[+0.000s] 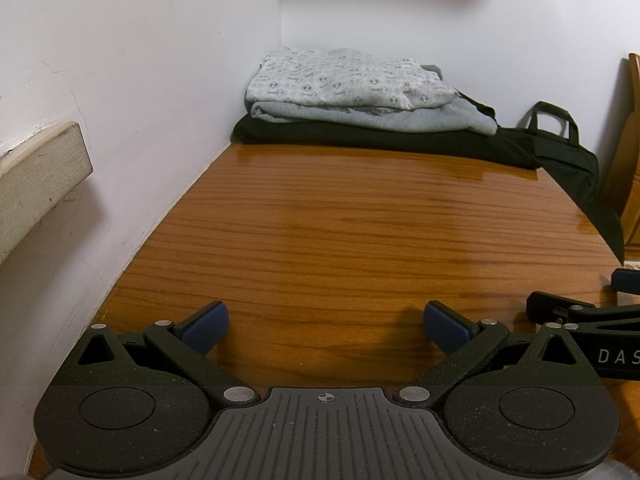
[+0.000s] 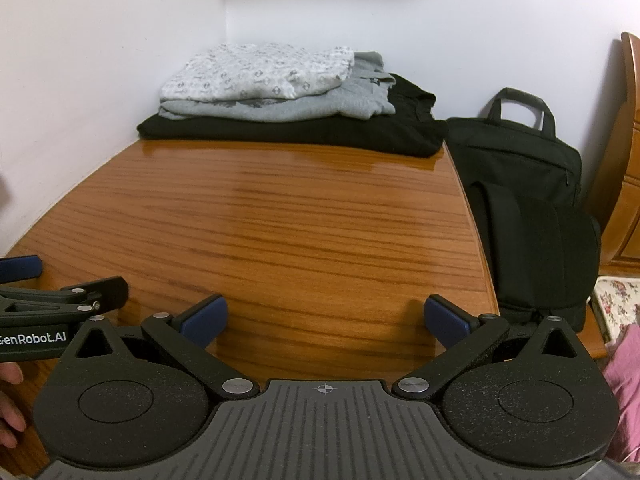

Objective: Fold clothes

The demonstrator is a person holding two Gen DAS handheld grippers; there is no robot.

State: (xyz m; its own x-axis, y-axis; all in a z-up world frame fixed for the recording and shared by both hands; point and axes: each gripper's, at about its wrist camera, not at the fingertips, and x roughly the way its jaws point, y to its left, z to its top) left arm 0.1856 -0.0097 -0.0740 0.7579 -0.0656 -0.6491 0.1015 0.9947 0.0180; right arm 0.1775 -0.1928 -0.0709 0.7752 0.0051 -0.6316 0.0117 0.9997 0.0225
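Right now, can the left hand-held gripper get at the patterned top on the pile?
Probably yes: the left hand-held gripper is open, bare table lies between, and the patterned top sits uncovered on top.

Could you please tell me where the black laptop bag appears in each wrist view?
Left wrist: black laptop bag at the right edge, partly cut off, behind the table corner.
Right wrist: fully visible, right of centre, beside the table.
Shared landmark: the folded clothes stack.
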